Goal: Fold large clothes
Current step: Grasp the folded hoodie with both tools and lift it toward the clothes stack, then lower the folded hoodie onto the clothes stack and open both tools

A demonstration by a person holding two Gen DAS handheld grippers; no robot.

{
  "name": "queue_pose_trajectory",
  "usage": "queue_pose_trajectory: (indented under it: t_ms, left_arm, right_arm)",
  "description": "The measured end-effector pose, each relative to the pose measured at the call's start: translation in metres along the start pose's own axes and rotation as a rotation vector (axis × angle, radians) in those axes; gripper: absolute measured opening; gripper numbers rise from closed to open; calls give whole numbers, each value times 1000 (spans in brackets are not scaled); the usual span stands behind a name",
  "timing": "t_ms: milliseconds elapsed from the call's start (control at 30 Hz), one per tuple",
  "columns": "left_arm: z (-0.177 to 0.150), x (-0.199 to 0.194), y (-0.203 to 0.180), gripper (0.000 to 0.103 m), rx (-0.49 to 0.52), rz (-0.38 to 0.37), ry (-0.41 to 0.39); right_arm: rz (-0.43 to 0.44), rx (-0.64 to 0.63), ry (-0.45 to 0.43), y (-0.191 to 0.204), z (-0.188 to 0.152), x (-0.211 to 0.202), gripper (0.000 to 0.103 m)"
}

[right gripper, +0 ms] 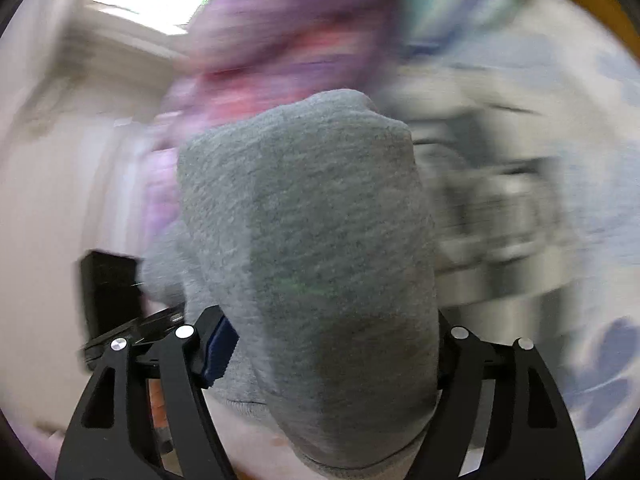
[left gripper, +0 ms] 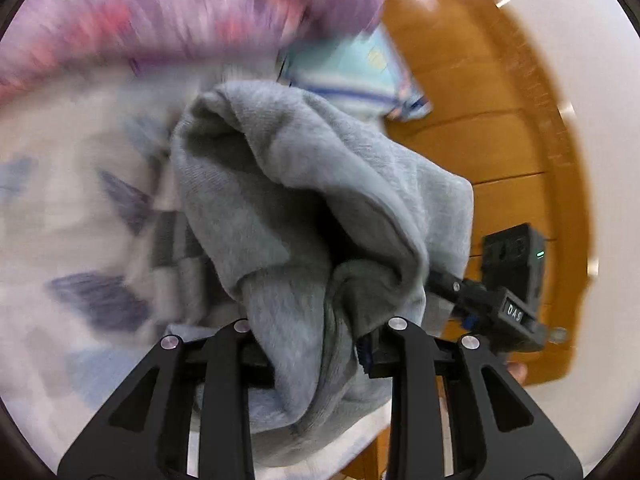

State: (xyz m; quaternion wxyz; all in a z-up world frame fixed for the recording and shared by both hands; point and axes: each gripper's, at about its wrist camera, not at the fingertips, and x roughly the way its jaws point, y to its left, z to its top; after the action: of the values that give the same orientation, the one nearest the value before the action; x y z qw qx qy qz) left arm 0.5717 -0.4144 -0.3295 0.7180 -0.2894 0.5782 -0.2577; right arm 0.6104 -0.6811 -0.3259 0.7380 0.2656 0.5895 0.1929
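Both grippers grip one grey garment (left gripper: 304,200)

We see the left gripper (left gripper: 316,354) clamped narrowly on bunched grey fabric, and the right gripper (right gripper: 332,344) set wide around a thick fold of it; the garment hangs above a blurred patterned bedspread (left gripper: 72,208) beside a wooden floor (left gripper: 500,128)

One grey garment (left gripper: 304,208) is bunching between two hand-held grippers, left (left gripper: 316,356) and right (right gripper: 324,344). One purple-pink cloth (left gripper: 192,12) and one pale blue striped cloth (left gripper: 352,68) are lying beyond them.
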Motion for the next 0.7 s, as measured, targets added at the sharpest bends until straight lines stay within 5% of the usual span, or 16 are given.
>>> queue_pose_trajectory:
  t_ms: [33, 67, 100, 200, 233, 300, 333, 367, 433, 467, 533, 600, 667, 700]
  left_arm:
    - [0, 35, 6, 28, 22, 54, 25]
    - [1, 52, 11, 37, 34, 95, 33]
    - [-1, 59, 19, 49, 29, 109, 27]
    - [-4, 33, 51, 53, -67, 29, 38]
    - [-4, 17, 54, 53, -36, 67, 31]
    - [-5, -20, 51, 76, 72, 257, -8]
    - [-8, -34, 48, 76, 110, 303, -27]
    - [-9, -57, 41, 74, 144, 408, -76]
    - [-11, -73, 27, 69, 186, 480, -99]
    - [-12, -79, 13, 60, 224, 440, -102]
    - [-21, -74, -24, 55, 321, 394, -104]
    - [-22, -50, -49, 30, 400, 376, -89]
    - [-23, -9, -65, 17, 442, 379, -60]
    - [-22, 14, -65, 12, 436, 389, -48]
  right_arm:
    - [-80, 45, 7, -25, 5, 10, 76]
    - [-83, 103, 7, -47, 5, 16, 90]
    - [-60, 141, 5, -58, 2, 19, 94]
    - [49, 136, -10, -65, -17, 14, 93]
    - [40, 132, -2, -64, -21, 11, 93]
    - [-26, 171, -7, -62, -32, -7, 93]
    - [-51, 192, -46, -62, -37, -21, 93]
    - [-79, 202, -90, -60, -40, -35, 93]
    - [-236, 187, -249, -51, -53, -71, 93]
    - [-313, 149, -366, -38, -63, -91, 93]
    - [-276, 26, -480, -7, -76, -104, 80]
    - [-206, -97, -434, 21, -78, -93, 53]
    - [-79, -129, -349, 34, -74, -69, 29]
    - [-115, -103, -318, 33, -66, -50, 24]
